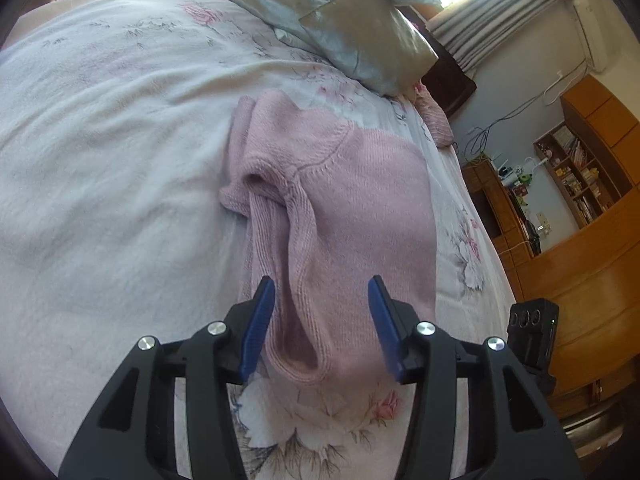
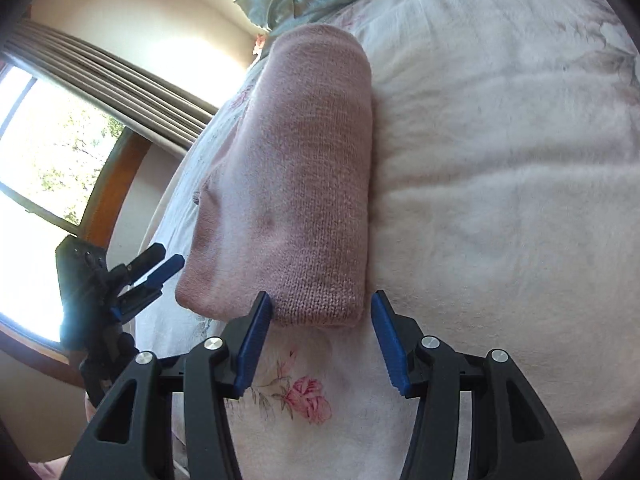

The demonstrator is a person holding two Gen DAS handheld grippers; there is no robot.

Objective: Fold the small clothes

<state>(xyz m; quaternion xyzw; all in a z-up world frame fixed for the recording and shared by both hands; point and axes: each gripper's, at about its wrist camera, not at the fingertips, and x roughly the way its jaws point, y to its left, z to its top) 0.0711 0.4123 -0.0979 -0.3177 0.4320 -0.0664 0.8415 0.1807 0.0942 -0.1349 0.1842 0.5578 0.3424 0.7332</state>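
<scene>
Blue pads of the left gripper (image 1: 322,292) stand wide apart over the near end of a pink knitted sweater (image 1: 340,216), holding nothing; the left pad hangs just above a ribbed sleeve (image 1: 260,232) that runs away along the garment's left side, and the open cuff (image 1: 298,354) gapes between the two pads. Only this left wrist view shows the sleeve, the shoulder seam and the garment's folded layers. The right wrist view shows the same sweater (image 2: 312,168) from the other end as a smooth, rounded fold, with the right gripper (image 2: 322,304) also spread wide and empty, its left pad touching or just above the near knit edge and its right pad clear over the bedspread (image 2: 500,200). That view alone catches the left gripper (image 2: 160,268) from outside, low at the far left beside the sweater's corner. The garment lies on a white bed with floral print (image 1: 100,140), near the mattress edge on one side, with broad open cover on the other. Farther off lie satin pillows (image 1: 352,36), and beyond the bed stand wooden shelves (image 1: 580,168) and a curtained window (image 2: 48,152).
</scene>
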